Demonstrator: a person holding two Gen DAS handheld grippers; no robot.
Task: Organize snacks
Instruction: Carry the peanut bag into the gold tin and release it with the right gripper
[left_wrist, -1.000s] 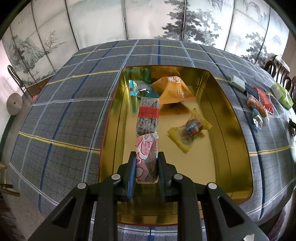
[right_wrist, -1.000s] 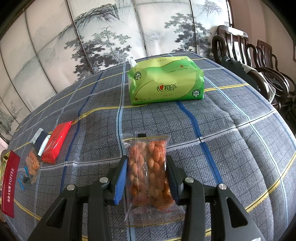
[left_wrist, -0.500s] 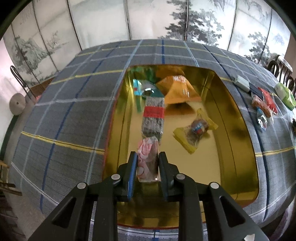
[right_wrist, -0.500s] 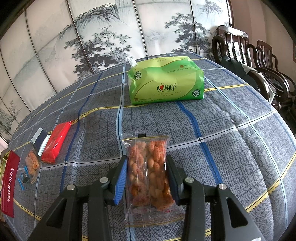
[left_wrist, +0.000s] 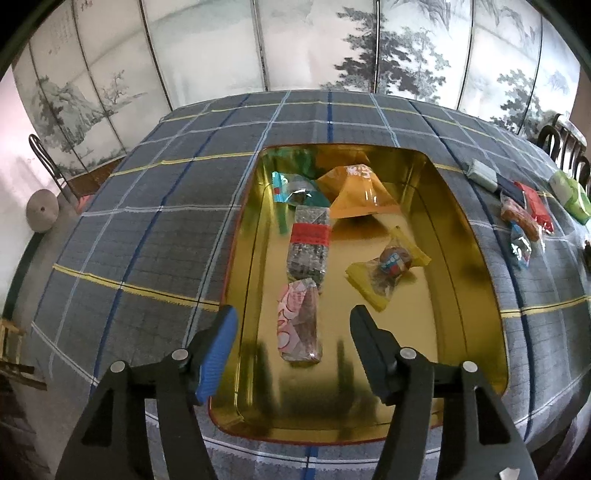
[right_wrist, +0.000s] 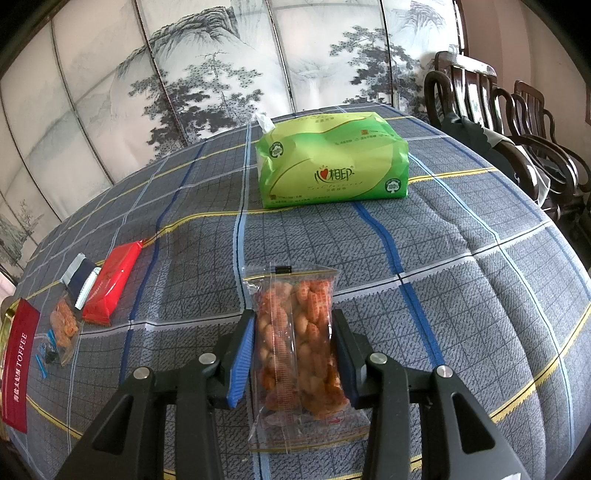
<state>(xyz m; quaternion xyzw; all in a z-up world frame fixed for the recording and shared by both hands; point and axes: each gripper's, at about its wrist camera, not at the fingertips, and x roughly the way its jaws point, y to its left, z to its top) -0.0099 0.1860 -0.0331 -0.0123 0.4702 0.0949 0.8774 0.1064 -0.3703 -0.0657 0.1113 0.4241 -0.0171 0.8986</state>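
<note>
**Pink snack dropped in tin; peanut packet next in line**

Pink-and-white wrapped snack (left_wrist: 298, 322) lies flat on the floor of the gold tin (left_wrist: 476, 295), end to end with a clear packet with red band (left_wrist: 309, 246). Deeper in: yellow-edged candy pouch (left_wrist: 388, 266), orange pouch (left_wrist: 360, 192), teal wrapper (left_wrist: 295, 190). Tin sits on a plaid-clothed table (left_wrist: 147, 229).

Left tool (left_wrist: 291, 325): jaws opening, about halfway, pads clear of the pink snack on both sides. Nothing held. Release step looks done for this piece.

Right tool (right_wrist: 293, 343): jaws narrow, pads pressed on both sides of a clear peanut packet (right_wrist: 299, 343). Whether the packet is lifted or resting on the cloth, cannot tell.

Next move, as judged: left tool backs up and out of the tin without nudging the row; right tool carries the peanut packet across to the tin and sets it in a free patch of floor.

View differences: only the left wrist view shows the tin's contents. Only the right wrist view shows the green tissue pack (right_wrist: 332, 162) up close, plus the red wrapper (right_wrist: 112, 280), a small orange snack bag (right_wrist: 66, 325) and a red lid lettered TOFFEE (right_wrist: 16, 365) at the frame edge.
</note>
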